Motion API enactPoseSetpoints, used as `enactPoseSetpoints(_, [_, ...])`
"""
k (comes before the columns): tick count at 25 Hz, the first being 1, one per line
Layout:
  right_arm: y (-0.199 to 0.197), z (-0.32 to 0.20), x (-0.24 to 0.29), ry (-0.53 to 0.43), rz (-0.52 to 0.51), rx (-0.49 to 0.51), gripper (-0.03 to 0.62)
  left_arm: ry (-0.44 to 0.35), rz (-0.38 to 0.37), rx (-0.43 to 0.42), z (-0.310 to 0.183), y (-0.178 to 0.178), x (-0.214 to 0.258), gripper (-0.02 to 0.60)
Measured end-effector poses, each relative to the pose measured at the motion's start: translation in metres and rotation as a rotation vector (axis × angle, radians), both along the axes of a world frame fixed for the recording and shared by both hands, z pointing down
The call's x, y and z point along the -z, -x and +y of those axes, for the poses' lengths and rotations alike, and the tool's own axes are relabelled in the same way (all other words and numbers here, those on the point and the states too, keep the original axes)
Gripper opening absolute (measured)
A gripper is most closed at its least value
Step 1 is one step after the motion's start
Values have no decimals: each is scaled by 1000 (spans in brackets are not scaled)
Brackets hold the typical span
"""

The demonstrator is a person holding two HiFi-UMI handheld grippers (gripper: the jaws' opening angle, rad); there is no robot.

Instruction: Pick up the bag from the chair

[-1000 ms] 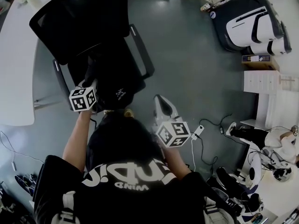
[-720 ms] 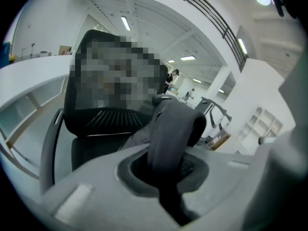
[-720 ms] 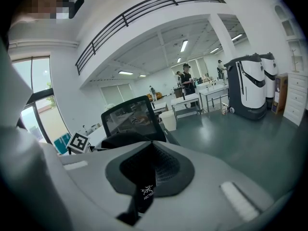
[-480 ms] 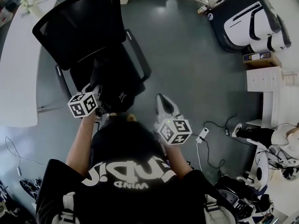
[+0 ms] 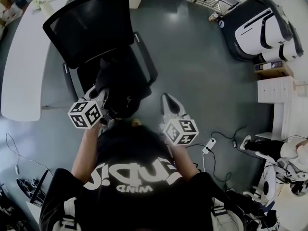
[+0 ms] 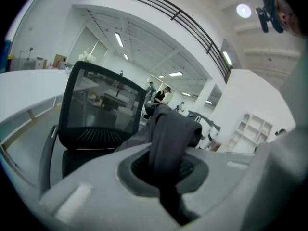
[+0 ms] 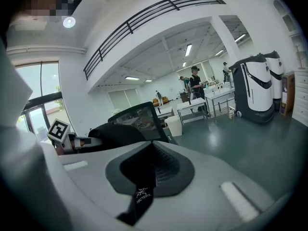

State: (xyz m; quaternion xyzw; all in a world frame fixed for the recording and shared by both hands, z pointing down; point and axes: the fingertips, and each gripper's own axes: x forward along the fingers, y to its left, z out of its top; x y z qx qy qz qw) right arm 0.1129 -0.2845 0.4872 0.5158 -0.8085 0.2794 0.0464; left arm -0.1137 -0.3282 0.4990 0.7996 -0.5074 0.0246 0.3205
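Black bag (image 5: 122, 85) | strap clamped in left hand-held gripper (image 5: 102, 94) | over chair (image 5: 86, 23)

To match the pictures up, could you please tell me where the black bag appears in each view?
Head view: black bag left of centre, over the office chair seat.
Left gripper view: its strap dead centre, pinched in the left gripper.
Right gripper view: a dark mound left of centre.
Shared landmark: that chair's backrest, in all three.
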Motion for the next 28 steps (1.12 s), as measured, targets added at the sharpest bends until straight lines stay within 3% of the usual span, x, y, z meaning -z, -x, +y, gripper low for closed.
enactPoseSetpoints(6, [-1, 1, 10, -22, -5, 65, 3, -105, -13, 17, 25, -6, 55, 26])
enactPoseSetpoints(11, [11, 9, 8, -17, -19, 136, 3, -138, 23, 82, 44, -1, 77, 26])
enactPoseSetpoints(19, [34, 37, -11, 23, -20, 223, 3, -112, 44, 155, 87, 16, 72, 26])
enactPoseSetpoints(28, [44, 91, -18, 23, -7, 214, 3, -64, 42, 104, 160, 15, 55, 26])
